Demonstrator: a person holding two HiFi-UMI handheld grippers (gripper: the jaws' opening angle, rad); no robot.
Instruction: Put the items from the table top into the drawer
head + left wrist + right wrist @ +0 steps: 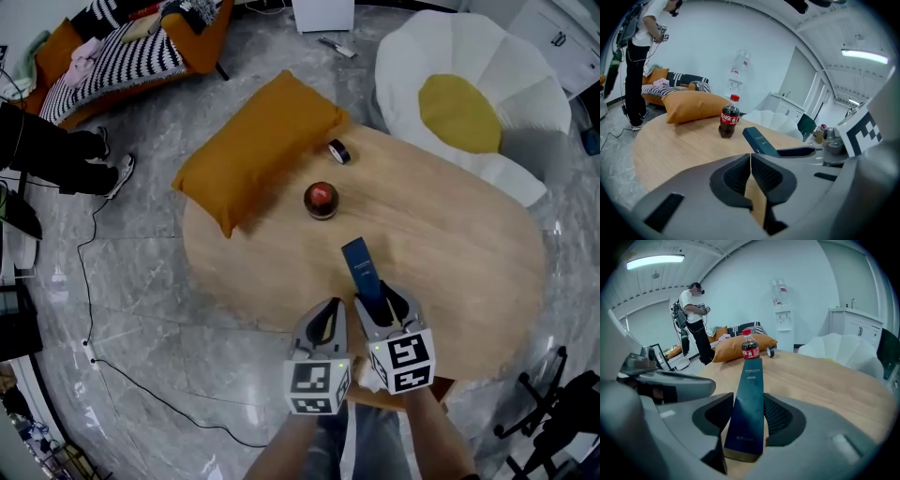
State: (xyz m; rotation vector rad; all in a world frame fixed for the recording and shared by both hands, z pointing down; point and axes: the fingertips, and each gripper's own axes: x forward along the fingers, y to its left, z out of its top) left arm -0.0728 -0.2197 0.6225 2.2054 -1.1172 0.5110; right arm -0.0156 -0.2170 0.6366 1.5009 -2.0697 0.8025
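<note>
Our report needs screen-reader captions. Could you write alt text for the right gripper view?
The right gripper holds a long dark blue box between its jaws, above a wooden table. Beyond stand a cola bottle and an orange pillow; a person stands behind.

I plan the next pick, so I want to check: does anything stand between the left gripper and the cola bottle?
Nothing visible does. Only bare table top lies between the left gripper and the cola bottle. The dark blue box, clamped in the right gripper, lies just right of that line.
</note>
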